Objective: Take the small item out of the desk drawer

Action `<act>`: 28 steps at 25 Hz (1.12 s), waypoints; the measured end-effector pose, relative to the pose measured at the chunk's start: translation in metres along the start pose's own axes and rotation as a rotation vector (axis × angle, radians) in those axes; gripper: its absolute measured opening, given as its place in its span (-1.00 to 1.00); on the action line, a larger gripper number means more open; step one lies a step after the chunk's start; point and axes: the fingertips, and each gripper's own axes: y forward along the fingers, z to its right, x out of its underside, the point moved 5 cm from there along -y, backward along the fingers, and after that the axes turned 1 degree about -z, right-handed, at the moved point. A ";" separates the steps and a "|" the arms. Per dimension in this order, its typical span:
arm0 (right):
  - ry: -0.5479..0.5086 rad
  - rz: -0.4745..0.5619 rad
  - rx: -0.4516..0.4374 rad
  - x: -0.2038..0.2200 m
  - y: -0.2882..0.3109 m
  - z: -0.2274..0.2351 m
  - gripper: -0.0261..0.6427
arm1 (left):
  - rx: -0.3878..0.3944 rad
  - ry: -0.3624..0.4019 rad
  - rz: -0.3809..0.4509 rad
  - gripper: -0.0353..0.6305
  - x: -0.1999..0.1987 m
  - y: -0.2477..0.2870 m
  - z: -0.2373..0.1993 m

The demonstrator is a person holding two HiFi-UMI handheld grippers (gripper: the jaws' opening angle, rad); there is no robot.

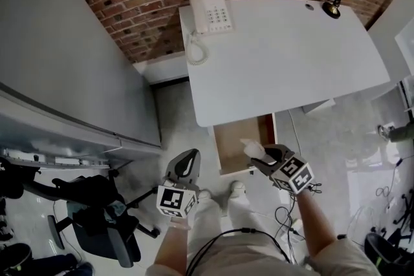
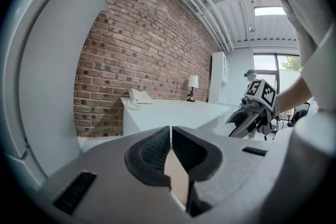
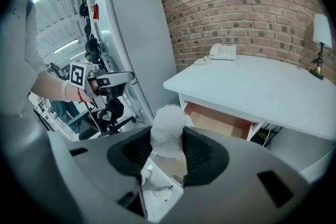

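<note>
**Item status.** The small item (image 3: 167,122), a white crumpled wad, sits between the two pads of the right tongs (image 3: 169,147). The pads press on it from both sides, and its upper part stands proud of the jaw tips. In the head view the item is above and just in front of the open drawer (image 1: 234,139), apart from the drawer floor. The part of the wooden floor that shows is bare.

**Left tongs.** The left tongs (image 2: 171,149) are closed, pad against pad, with nothing between them. They hang to the left of the drawer, well apart from it, and take no part in the grip.

**Step in hand.** Extraction appears complete, as the item is gripped and outside the drawer. This is the carry-away stage.

**Next move.** The right tongs should hold clamping pressure, because the wad looks soft and could slip if the pressure eases. The likely destination is the bare white worktop (image 1: 284,68) above the drawer. Closing the drawer would fall to the free left tongs.

**Markings.**
- Each tongs carries a cube with black-and-white square markers. These are patterns, not text.
- The telephone (image 1: 211,13) at the worktop's rear corner has a keypad too small to read.
- No brand or label is legible anywhere.
</note>
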 end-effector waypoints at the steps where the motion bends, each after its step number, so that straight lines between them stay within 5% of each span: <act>1: -0.010 0.010 0.005 -0.004 -0.004 -0.001 -0.39 | -0.001 0.001 0.006 -0.85 -0.004 -0.001 0.000; 28: -0.031 0.345 0.170 -0.070 -0.095 -0.017 -0.40 | -0.110 -0.041 0.180 -0.85 -0.096 -0.048 0.002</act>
